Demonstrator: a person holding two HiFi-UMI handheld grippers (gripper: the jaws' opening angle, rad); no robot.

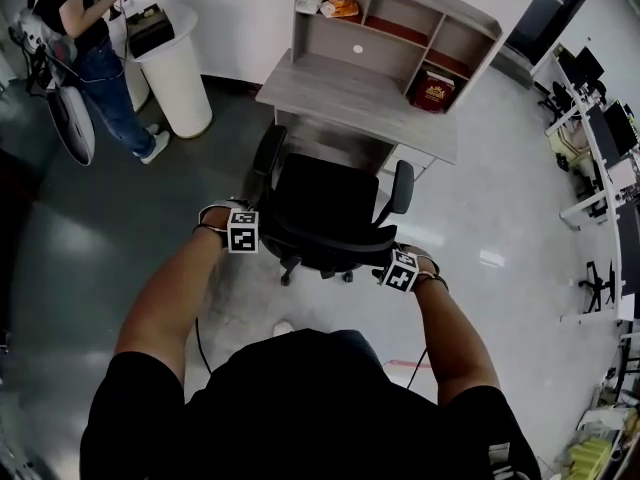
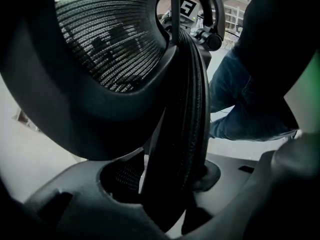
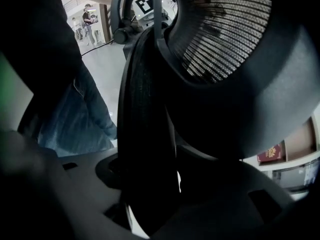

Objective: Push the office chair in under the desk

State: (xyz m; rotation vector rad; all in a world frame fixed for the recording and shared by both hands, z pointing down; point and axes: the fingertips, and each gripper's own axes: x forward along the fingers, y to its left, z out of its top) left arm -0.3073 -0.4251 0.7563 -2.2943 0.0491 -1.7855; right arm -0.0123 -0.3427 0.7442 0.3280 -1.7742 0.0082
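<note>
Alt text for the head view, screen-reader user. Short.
From above: a person grips the backrest of a black office chair, left gripper and right gripper at either end, facing a grey desk with shelves. The chair stands just before the desk; another person stands top left.

Wheels: your black mesh office chair [image 1: 322, 208] is covering most of them.
Knee space: the grey wooden desk [image 1: 360, 98] is hiding it.

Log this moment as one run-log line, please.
left claw: gripping office chair backrest | right claw: same | desk: chair not yet under
</note>
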